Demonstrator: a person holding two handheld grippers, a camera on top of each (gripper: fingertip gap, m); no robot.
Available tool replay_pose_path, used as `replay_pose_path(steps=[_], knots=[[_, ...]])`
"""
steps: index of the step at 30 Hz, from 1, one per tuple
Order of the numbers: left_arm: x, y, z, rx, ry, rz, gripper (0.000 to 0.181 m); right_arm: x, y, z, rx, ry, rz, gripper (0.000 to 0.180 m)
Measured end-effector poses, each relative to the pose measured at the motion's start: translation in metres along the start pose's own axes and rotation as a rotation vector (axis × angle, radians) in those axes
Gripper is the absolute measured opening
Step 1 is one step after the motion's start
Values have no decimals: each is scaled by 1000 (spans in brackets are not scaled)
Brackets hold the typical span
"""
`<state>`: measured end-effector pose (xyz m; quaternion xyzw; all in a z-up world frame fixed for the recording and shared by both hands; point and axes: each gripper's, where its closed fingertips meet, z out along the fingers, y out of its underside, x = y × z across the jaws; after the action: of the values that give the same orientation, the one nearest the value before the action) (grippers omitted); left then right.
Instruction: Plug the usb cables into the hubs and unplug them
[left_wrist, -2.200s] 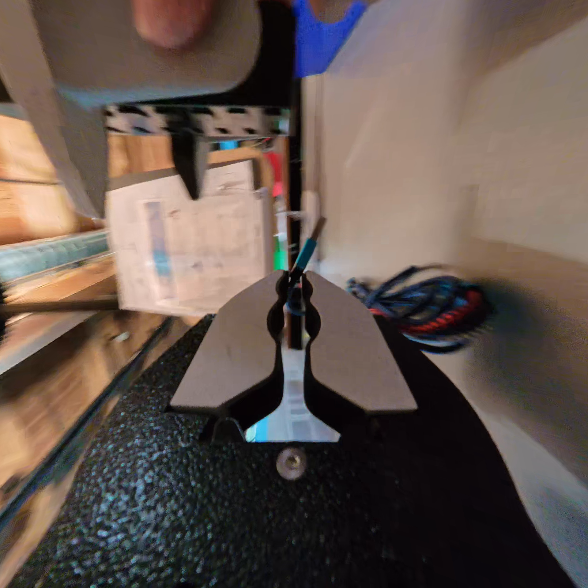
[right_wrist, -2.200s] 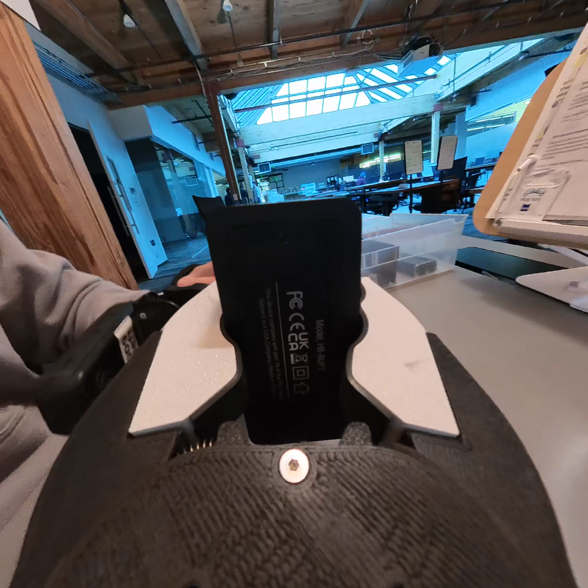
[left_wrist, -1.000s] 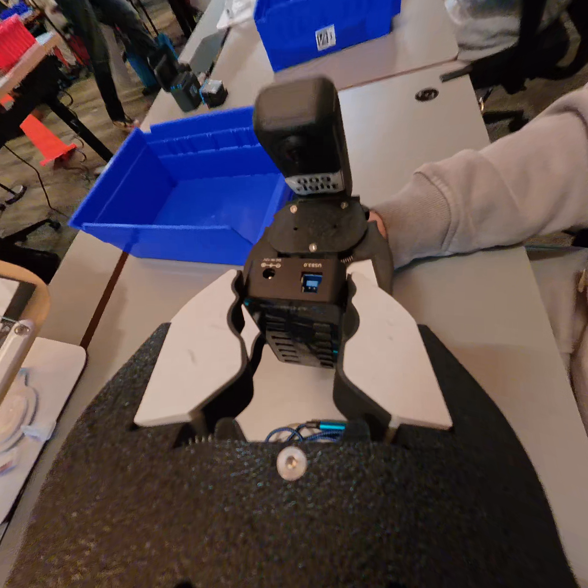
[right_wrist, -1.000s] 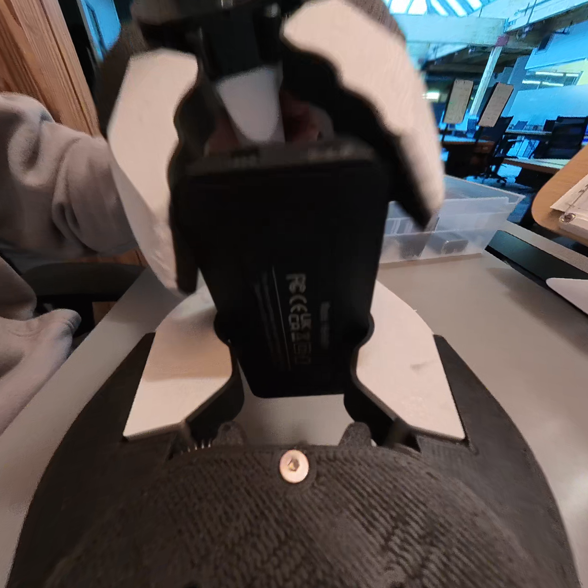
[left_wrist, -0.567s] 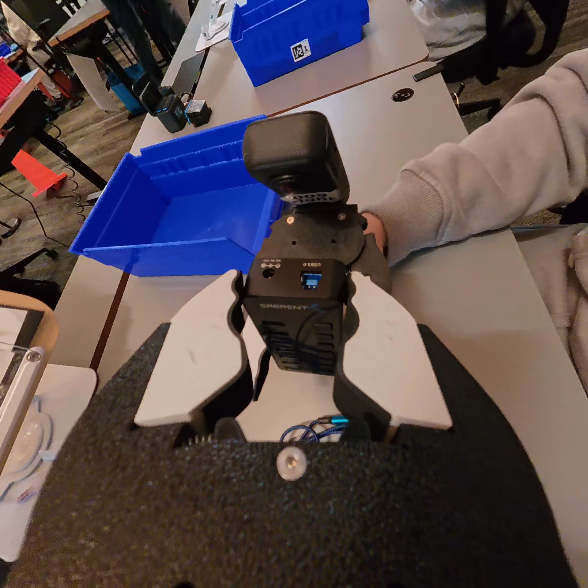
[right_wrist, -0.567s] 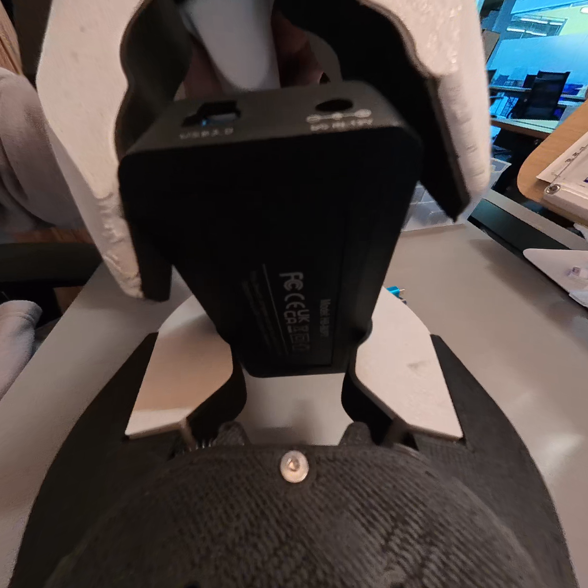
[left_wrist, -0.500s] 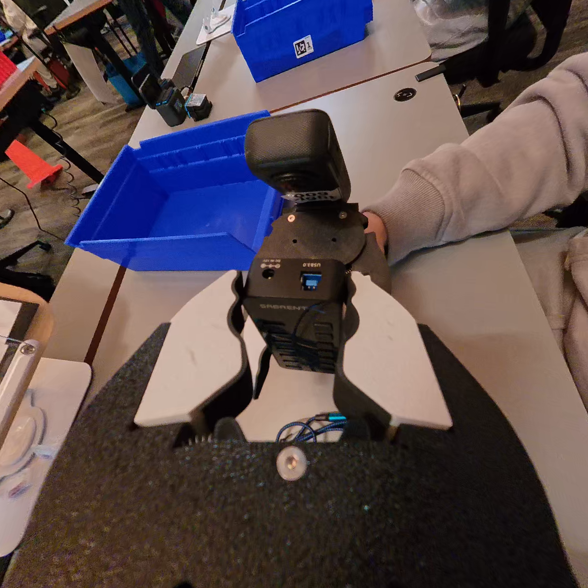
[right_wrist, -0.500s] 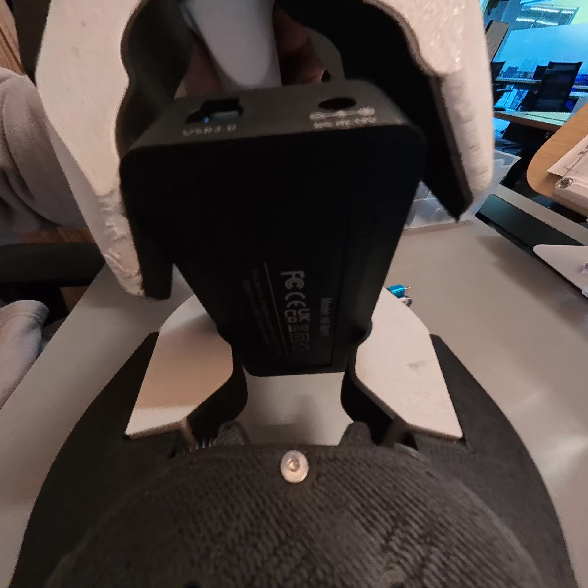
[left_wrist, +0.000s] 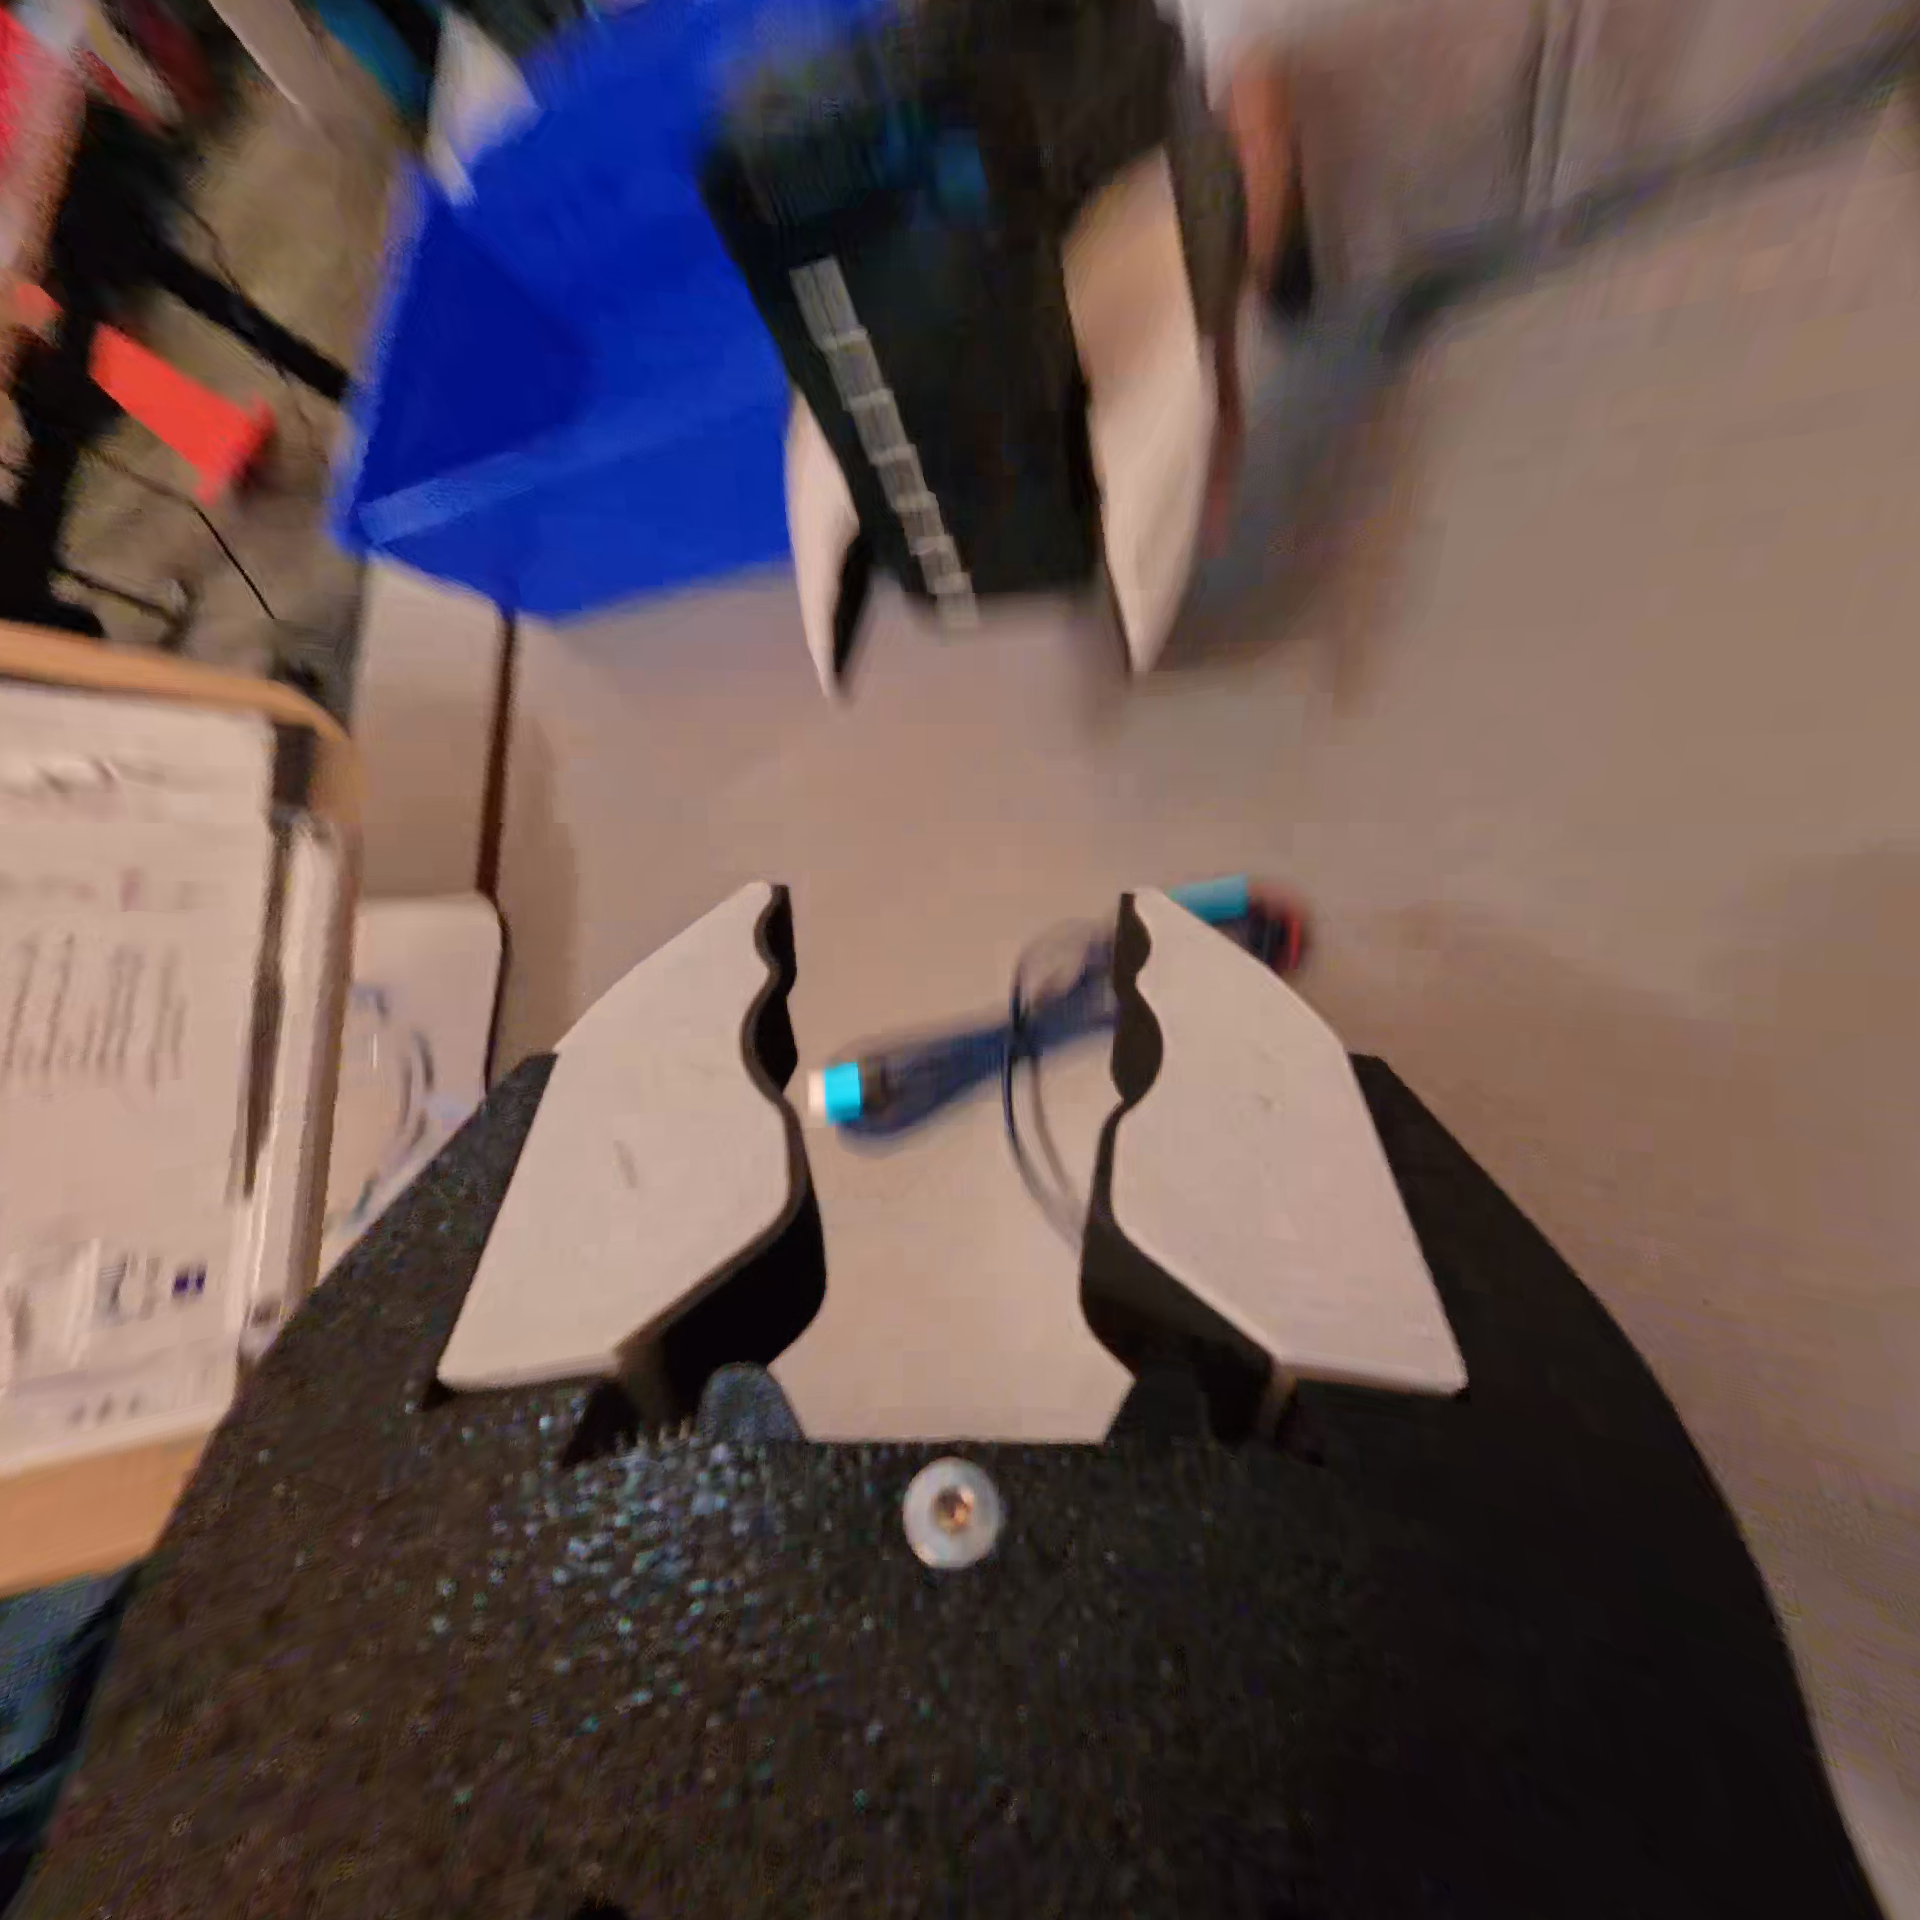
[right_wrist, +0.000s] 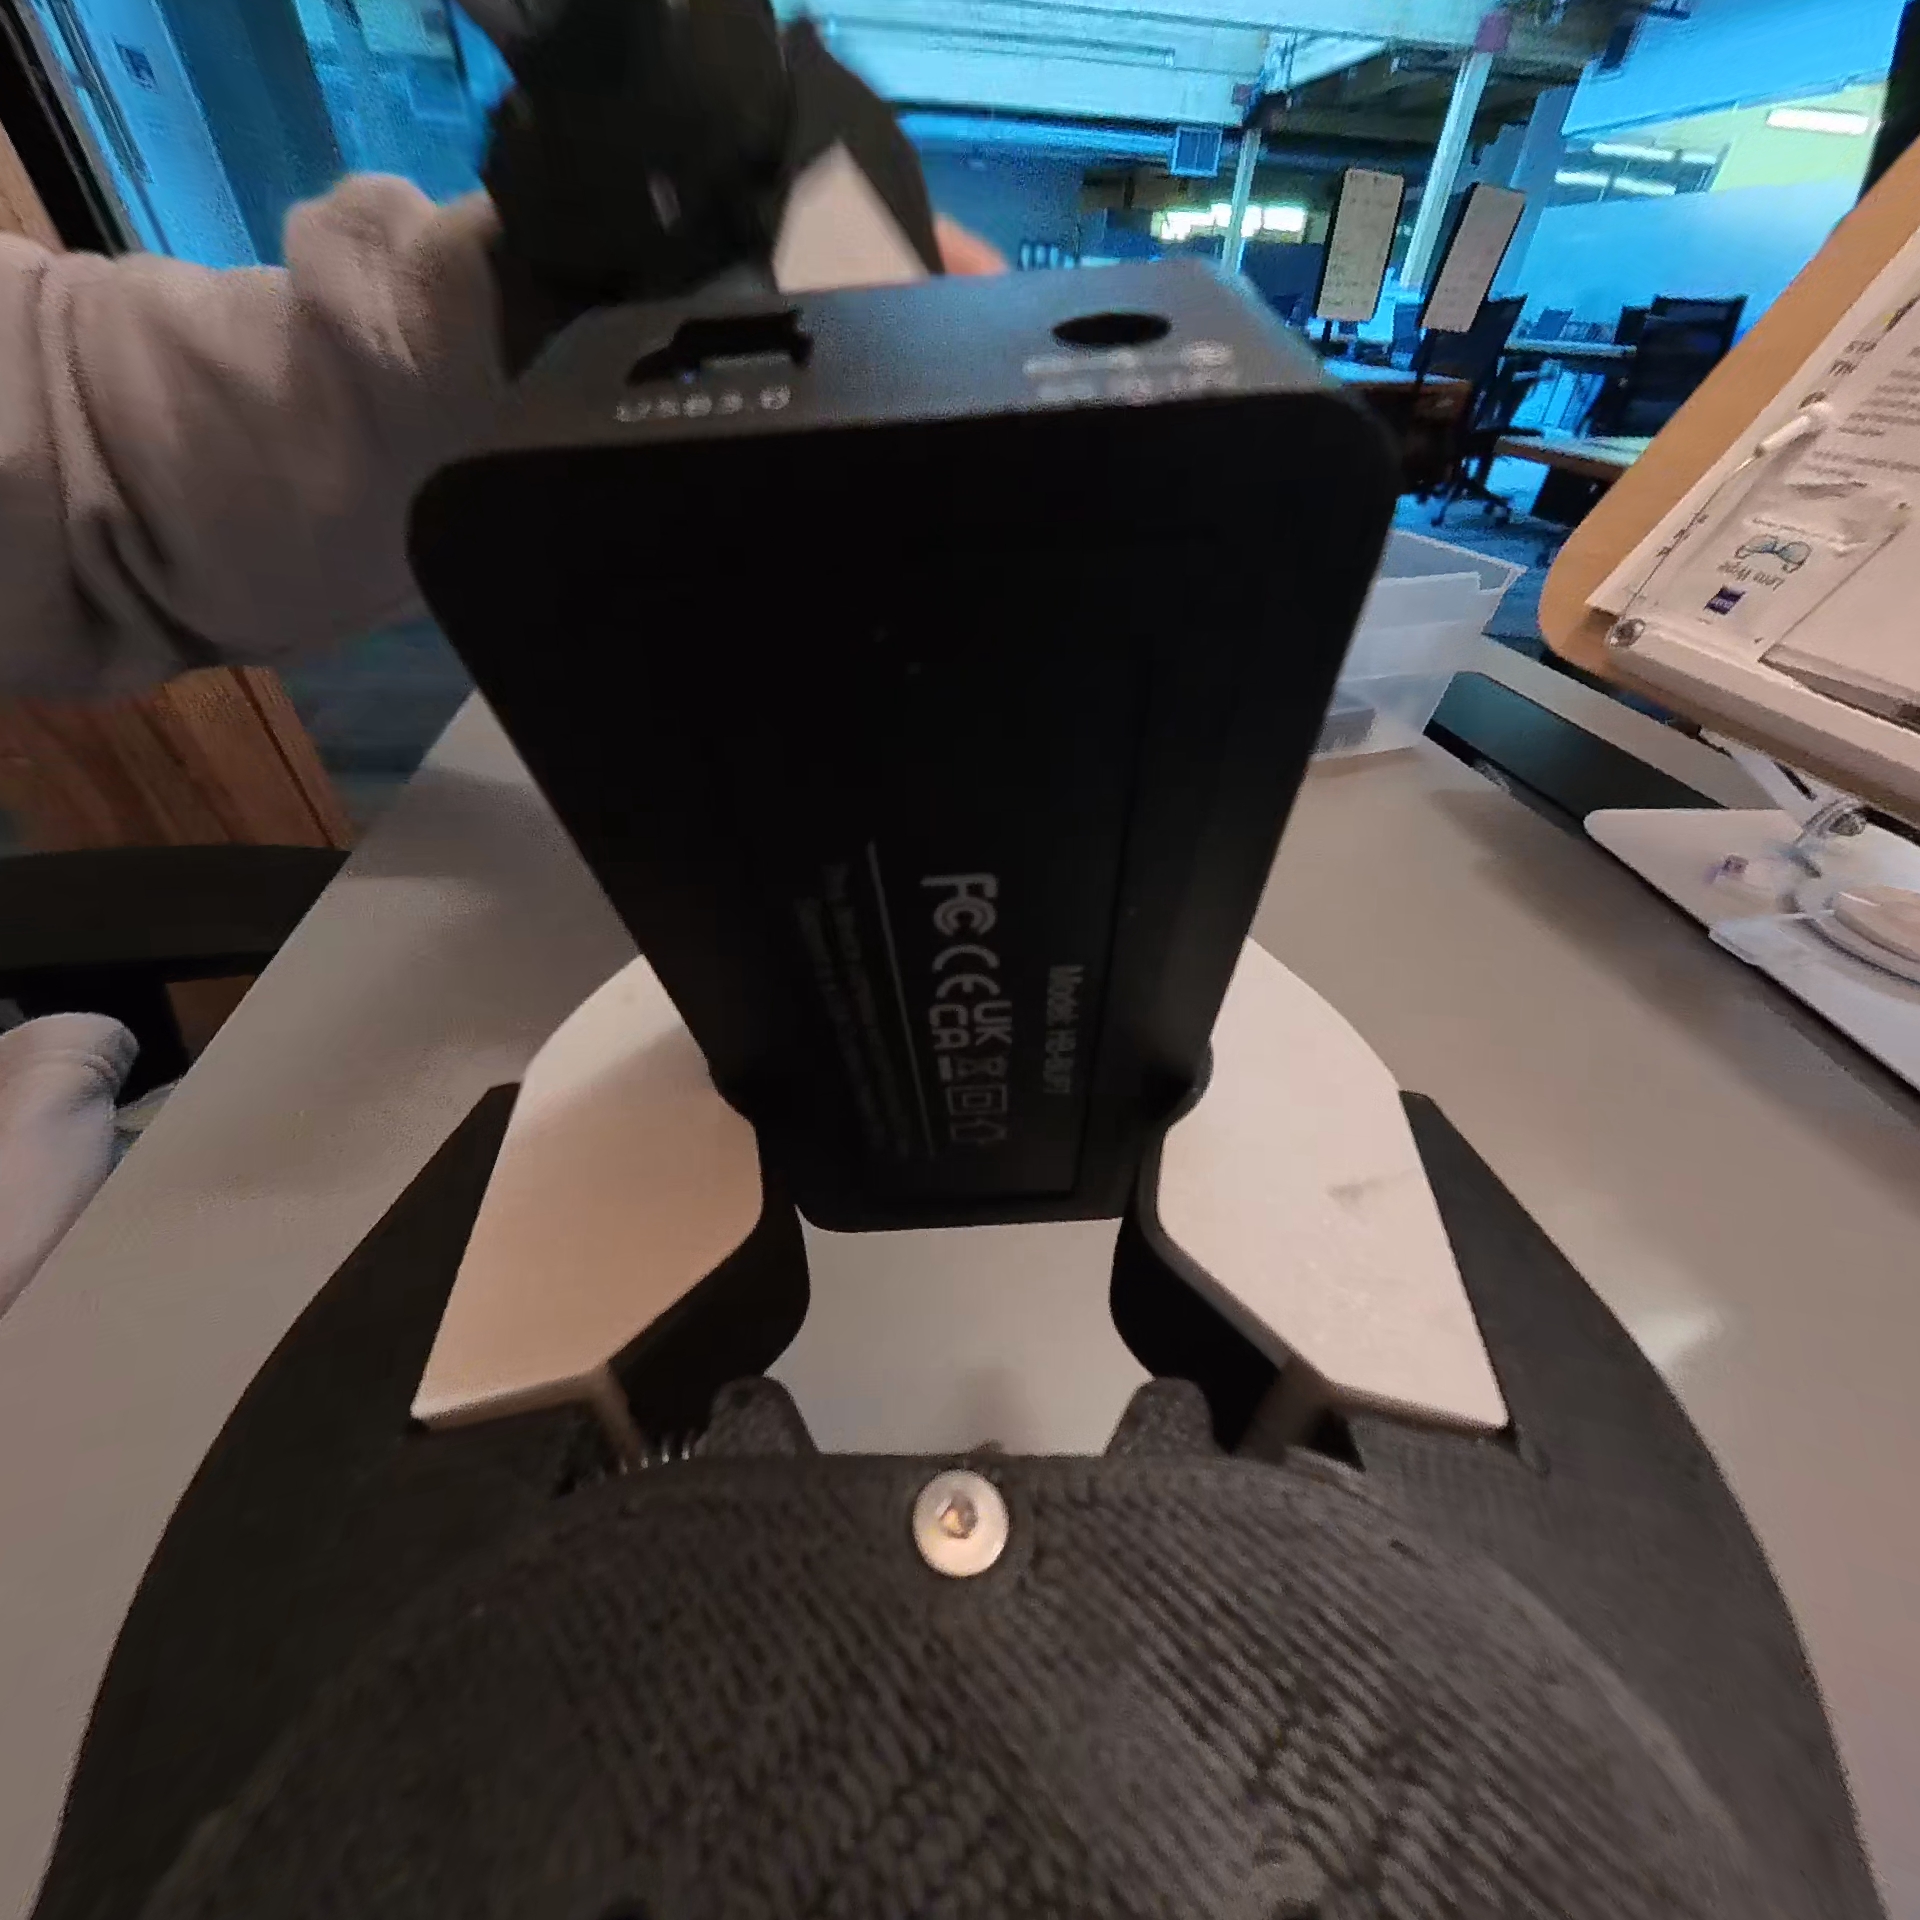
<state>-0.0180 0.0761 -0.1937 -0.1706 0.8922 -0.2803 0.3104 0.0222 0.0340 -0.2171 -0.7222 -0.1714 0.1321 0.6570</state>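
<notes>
Left gripper (left_wrist: 951, 997): fingers wide apart, holding nothing. On the worktop (left_wrist: 1507, 790) between them lies one blue cable (left_wrist: 935, 1070) with a light-blue plug at its 9 o'clock end; a loop runs under the right finger. A second light-blue plug with a red end (left_wrist: 1236, 904) shows at 1 o'clock, just past that finger. The view is motion-blurred.

Right gripper (right_wrist: 961, 1122): fingers clamped on the lower sides of one hub (right_wrist: 904, 727), a black rectangular block held upright. Its flat back carries white printed marks; its top end has one square port at 11 o'clock and one round socket at 1 o'clock. In the left wrist view the hub (left_wrist: 935, 343) sits at 12 o'clock, between the right gripper's white fingers, a row of slots along its face.

Farther off: one blue bin (left_wrist: 540, 353) at 11 o'clock, one clipboard (left_wrist: 135, 1039) at 9 o'clock.

Change from 0.5 s ago: the left fingers then flanked the hub; they are now well apart from it, above the cable.
</notes>
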Motion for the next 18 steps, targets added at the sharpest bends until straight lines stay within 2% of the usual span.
replay_pose_path(steps=[4,8,11,18], knots=[[19,121,-5,-439,73,200,48,1,0,1,8,-3,6,76],[51,177,-3,-596,204,301,36,-4,8,8,-38,-17,-18,76],[56,172,8,-532,194,284,26,-5,10,8,-39,-25,-15,76],[82,114,48,-303,270,136,17,-6,11,8,-47,-32,-23,76]])
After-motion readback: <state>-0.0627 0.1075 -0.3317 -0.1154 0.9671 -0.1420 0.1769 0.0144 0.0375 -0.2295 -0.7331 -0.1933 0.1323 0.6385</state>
